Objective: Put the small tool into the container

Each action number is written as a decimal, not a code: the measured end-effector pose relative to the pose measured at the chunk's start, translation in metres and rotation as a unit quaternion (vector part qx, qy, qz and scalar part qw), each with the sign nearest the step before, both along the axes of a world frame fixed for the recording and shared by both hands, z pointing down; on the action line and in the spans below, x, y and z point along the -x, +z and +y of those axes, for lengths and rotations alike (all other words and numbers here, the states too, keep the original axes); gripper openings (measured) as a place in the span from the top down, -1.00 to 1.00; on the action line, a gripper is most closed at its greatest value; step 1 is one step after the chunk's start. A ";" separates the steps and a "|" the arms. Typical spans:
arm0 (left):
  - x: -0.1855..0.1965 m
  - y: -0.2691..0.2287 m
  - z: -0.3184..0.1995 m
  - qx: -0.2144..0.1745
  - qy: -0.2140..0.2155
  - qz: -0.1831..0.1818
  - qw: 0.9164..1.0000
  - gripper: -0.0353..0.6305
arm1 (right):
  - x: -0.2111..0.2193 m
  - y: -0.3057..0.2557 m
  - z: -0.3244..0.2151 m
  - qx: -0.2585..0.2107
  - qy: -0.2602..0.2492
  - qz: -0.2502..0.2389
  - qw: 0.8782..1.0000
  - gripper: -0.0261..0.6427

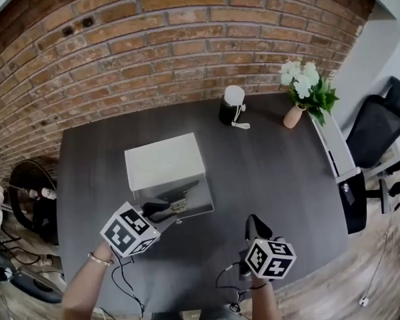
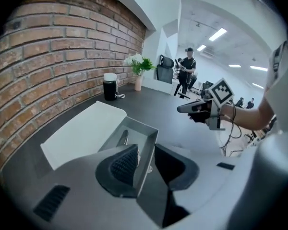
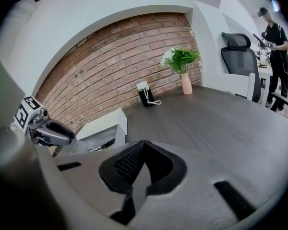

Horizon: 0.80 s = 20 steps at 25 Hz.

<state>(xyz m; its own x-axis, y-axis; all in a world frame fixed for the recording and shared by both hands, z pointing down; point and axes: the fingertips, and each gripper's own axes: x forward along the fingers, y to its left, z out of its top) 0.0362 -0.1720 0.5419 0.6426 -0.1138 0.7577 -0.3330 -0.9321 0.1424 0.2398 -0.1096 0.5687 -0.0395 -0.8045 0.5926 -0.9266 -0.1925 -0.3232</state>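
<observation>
A grey open box with its white lid folded back stands on the dark table. A small dark-handled tool lies inside it, also visible in the left gripper view and the right gripper view. My left gripper hovers at the box's near edge. Its jaws stand apart with the box's thin wall in the gap, and I see no firm pinch. My right gripper is off to the right over bare table, its jaws together on nothing.
A black cylinder with a white top and cord and a vase of white flowers stand at the table's far edge by the brick wall. A white desk and office chair flank the right side. A person stands far off.
</observation>
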 end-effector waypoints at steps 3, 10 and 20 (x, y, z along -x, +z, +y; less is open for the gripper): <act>0.017 -0.026 0.006 -0.014 -0.038 0.032 0.999 0.59 | 0.014 -0.018 -0.007 -0.013 -0.020 0.011 1.000 0.92; 0.063 -0.085 0.028 -0.061 -0.127 0.102 0.985 0.68 | 0.050 -0.065 -0.014 -0.039 -0.071 0.053 0.995 0.92; 0.117 -0.141 0.028 -0.106 -0.306 0.219 0.920 0.81 | 0.077 -0.132 -0.013 -0.089 -0.106 0.070 0.988 0.92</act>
<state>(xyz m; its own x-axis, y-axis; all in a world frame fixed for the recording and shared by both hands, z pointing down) -0.0809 -0.1440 0.4008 0.6468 -0.6722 0.3603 -0.7595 -0.6107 0.2241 0.1627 -0.1228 0.4362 -0.1463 -0.8788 0.4542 -0.9781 0.0597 -0.1995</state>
